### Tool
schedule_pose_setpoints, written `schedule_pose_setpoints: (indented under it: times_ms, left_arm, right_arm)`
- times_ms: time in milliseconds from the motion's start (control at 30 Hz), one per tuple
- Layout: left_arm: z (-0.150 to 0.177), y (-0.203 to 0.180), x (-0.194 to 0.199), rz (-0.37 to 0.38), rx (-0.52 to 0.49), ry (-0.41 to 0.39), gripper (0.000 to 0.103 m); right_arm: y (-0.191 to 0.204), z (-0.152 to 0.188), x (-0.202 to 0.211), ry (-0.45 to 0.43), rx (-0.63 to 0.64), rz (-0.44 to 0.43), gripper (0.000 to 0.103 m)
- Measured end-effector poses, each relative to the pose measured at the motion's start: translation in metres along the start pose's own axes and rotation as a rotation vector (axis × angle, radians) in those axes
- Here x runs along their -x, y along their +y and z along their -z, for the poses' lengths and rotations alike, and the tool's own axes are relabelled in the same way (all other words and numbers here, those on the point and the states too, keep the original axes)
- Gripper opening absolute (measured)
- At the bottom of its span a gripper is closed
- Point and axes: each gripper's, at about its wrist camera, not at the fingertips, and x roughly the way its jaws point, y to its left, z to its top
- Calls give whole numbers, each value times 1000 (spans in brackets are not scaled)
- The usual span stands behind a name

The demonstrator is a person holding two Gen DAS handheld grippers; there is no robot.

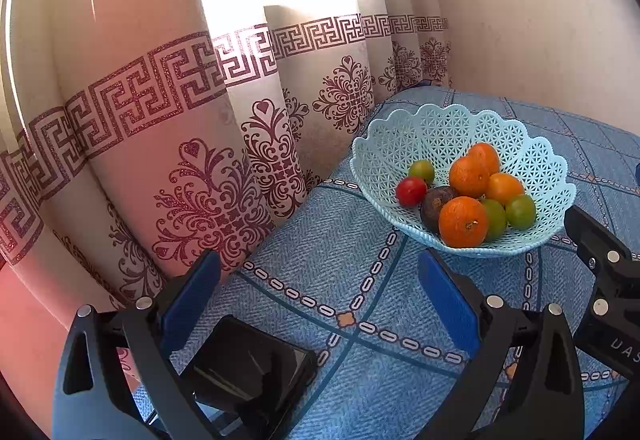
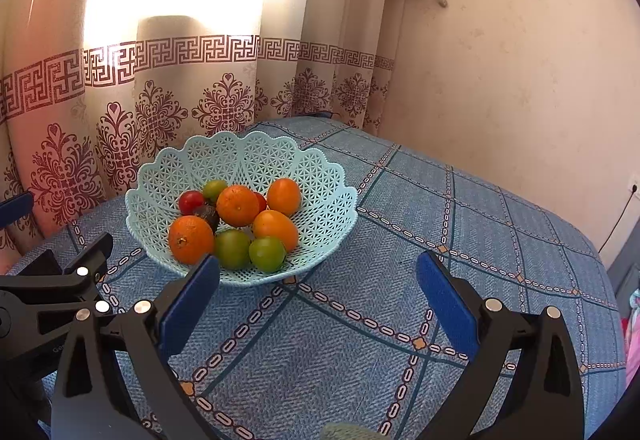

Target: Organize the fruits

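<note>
A light blue lattice basket (image 1: 404, 143) (image 2: 168, 175) sits on the blue patterned tablecloth (image 1: 328, 252) (image 2: 440, 224) and holds several fruits: oranges (image 1: 463, 222) (image 2: 191, 240), green ones (image 1: 520, 211) (image 2: 267, 254), a red one (image 1: 411, 191) (image 2: 191, 201) and a dark one (image 1: 436, 204) (image 2: 208, 215). My left gripper (image 1: 320, 288) is open and empty, low over the cloth in front and left of the basket. My right gripper (image 2: 320, 292) is open and empty too, in front and right of the basket, its left pad (image 2: 188, 304) overlapping the basket's front rim in view.
A black phone-like slab (image 1: 248, 364) lies on the cloth under my left gripper. A patterned curtain (image 1: 180, 143) (image 2: 160, 95) hangs behind the table, a pale wall (image 2: 500, 79) at right. The other gripper shows at each view's edge (image 1: 608, 280) (image 2: 52, 300).
</note>
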Motion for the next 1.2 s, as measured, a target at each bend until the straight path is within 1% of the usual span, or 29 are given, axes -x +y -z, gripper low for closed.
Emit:
schedule_pose_setpoints:
  times_ms: [1200]
  left_arm:
    - [2, -4, -1, 3, -14, 5, 100]
  right_arm:
    - [2, 3, -1, 2, 0, -4, 98]
